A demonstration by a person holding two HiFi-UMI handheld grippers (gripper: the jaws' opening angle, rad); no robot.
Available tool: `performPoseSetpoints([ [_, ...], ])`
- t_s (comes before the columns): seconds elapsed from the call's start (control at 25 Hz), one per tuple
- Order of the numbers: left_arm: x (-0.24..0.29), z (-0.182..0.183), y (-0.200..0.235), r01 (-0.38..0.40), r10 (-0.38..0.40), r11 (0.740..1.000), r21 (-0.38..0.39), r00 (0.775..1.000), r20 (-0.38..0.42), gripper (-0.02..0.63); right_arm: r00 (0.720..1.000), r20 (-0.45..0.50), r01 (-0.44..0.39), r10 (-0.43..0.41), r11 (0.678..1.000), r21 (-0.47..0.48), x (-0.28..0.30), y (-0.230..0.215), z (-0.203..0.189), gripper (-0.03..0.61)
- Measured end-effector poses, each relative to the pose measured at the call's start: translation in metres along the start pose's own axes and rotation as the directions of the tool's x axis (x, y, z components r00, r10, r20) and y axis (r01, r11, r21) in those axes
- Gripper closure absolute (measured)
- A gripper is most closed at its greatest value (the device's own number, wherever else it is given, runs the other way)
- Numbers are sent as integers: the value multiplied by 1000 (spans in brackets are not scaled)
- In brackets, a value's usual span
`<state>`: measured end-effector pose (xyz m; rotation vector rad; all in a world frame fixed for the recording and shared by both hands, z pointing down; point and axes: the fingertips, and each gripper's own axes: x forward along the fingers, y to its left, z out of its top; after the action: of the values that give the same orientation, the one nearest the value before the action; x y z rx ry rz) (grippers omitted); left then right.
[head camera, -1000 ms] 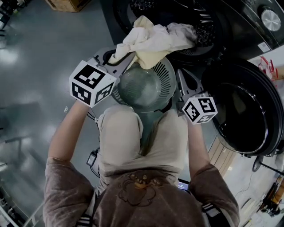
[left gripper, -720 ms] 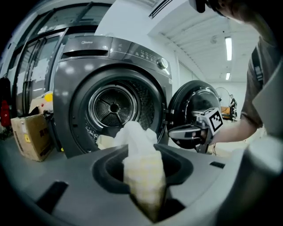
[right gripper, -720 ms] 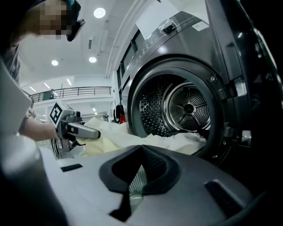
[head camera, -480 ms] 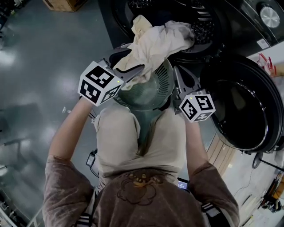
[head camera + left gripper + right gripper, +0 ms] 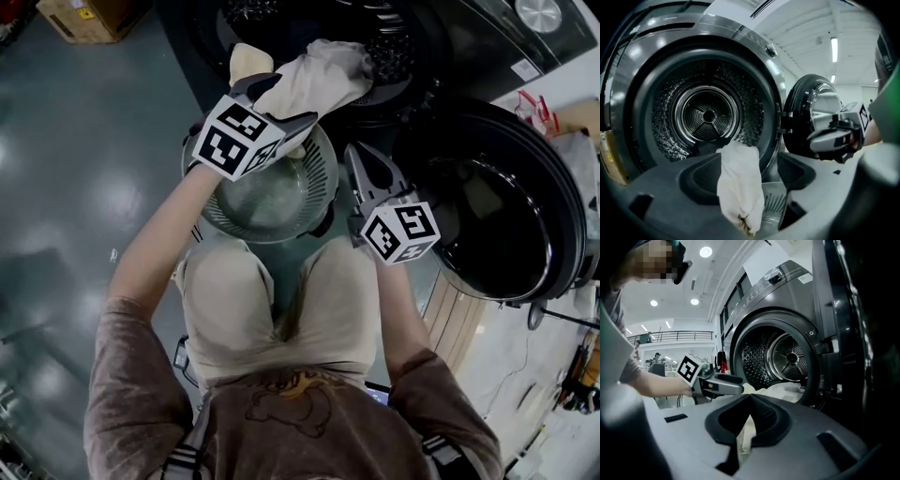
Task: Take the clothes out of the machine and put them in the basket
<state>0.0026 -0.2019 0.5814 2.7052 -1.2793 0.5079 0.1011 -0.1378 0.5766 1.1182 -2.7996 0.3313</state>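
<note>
A cream cloth (image 5: 314,80) trails from the washing machine's drum (image 5: 708,115) over the far rim of the green basket (image 5: 323,178). My left gripper (image 5: 281,101) hangs above that rim. Its jaws have just been opening and now stand wide. The cloth (image 5: 740,187) droops loosely between them, against the left jaw, above the basket (image 5: 776,206). My right gripper (image 5: 354,150) stays beside the basket's right rim with its tips together (image 5: 750,397). A pale strip shows behind its tips; I cannot tell what it is. More of the cloth (image 5: 783,390) lies on the drum's lip.
The machine's round door (image 5: 497,216) stands open to the right, close to my right gripper. The person's legs in beige trousers (image 5: 234,300) are directly behind the basket. Grey floor (image 5: 84,187) spreads out to the left, and a cardboard box (image 5: 80,17) sits at the top left.
My left gripper has moved toward the machine's opening, above the basket's far rim, and its jaws have opened round the cloth. The right gripper has hardly moved.
</note>
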Motion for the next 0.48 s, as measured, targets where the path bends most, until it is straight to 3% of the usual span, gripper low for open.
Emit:
performPoseSetpoints([
  [0.2, 59, -1, 9, -4, 4, 1000, -4, 1000, -9, 219, 999, -13, 36, -36, 999, 3, -11, -11, -5, 581],
  [0.48, 125, -12, 26, -29, 31, 999, 30, 995, -89, 190, 997, -27, 70, -69, 997, 18, -23, -18, -13, 581],
])
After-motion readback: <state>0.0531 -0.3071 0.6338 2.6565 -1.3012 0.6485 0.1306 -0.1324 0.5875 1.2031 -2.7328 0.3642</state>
